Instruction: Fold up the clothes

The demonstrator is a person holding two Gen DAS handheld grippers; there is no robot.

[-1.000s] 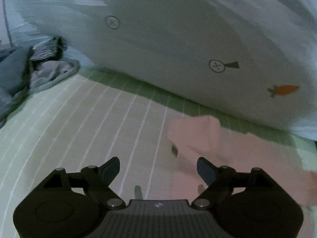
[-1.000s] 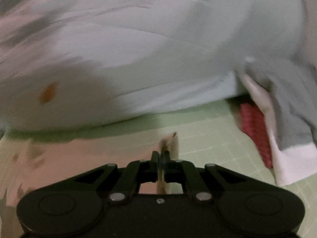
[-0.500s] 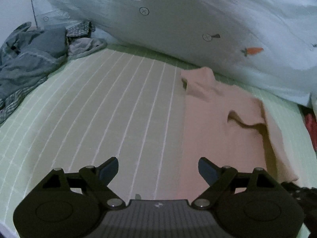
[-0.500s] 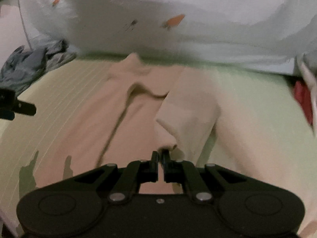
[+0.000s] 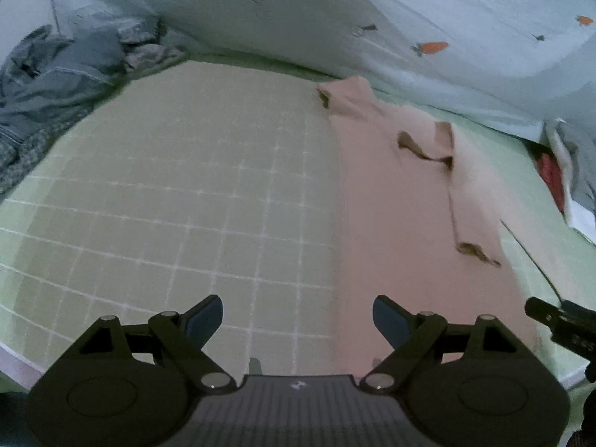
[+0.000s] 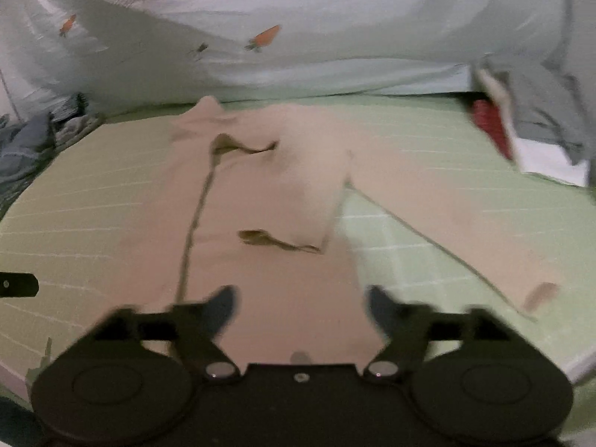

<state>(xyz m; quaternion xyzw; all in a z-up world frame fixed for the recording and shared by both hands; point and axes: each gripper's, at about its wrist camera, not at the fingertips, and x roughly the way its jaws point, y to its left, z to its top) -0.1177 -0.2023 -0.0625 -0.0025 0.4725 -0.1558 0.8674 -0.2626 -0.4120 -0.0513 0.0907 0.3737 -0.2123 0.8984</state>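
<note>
Left wrist view shows the left gripper (image 5: 298, 316) spread wide and empty above the green sheet (image 5: 167, 193), the pink top (image 5: 391, 231) flat just right of it. The right gripper (image 6: 301, 305) gapes empty over the top's hem, one sleeve (image 6: 313, 186) folded across its body, the quilt (image 6: 298, 37) behind.

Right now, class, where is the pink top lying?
The pink top lies flat on the green checked mat, right of centre in the left view, below the carrot-print bedding.

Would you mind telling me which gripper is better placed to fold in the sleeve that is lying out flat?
Right, probably. The right gripper is open over the pink top, with the spread sleeve just to its right. The left gripper, also open, sits mostly over the green checked sheet.
</note>
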